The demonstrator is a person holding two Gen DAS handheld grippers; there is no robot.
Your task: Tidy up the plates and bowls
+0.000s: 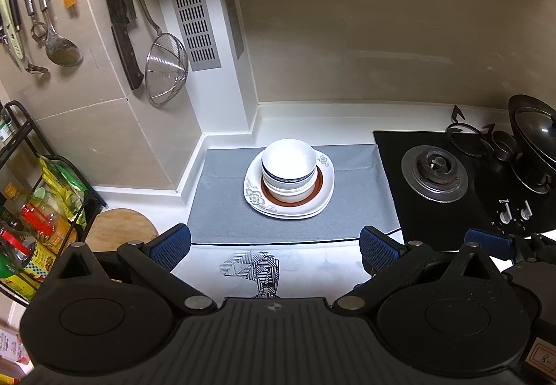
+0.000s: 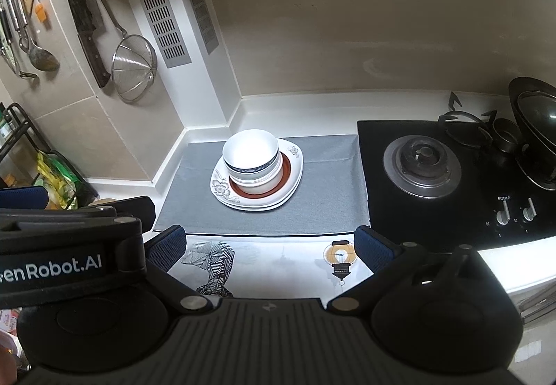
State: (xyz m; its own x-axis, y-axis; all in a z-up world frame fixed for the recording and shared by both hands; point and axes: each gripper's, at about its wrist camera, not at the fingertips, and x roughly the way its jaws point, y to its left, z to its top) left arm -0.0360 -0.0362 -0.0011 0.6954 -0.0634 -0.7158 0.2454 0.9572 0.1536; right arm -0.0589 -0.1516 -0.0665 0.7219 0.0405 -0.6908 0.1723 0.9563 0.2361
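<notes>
A stack of white bowls (image 1: 289, 161), the upper one with a blue band, stands on a brown-rimmed plate (image 1: 318, 181), which lies on square floral plates (image 1: 257, 194) on a grey mat (image 1: 222, 211). The stack also shows in the right wrist view (image 2: 251, 155). My left gripper (image 1: 276, 246) is open and empty, held back over the counter's front, well short of the stack. My right gripper (image 2: 269, 246) is open and empty at about the same distance. The left gripper's body (image 2: 69, 235) shows at the left of the right wrist view.
A black gas hob (image 1: 434, 169) with knobs and a wok (image 1: 535, 131) lies to the right. Knives, ladles and a strainer (image 1: 165, 72) hang on the left wall. A rack of bottles (image 1: 31, 221) and a wooden board (image 1: 121, 228) stand at the left. A printed cloth (image 1: 257, 267) covers the front counter.
</notes>
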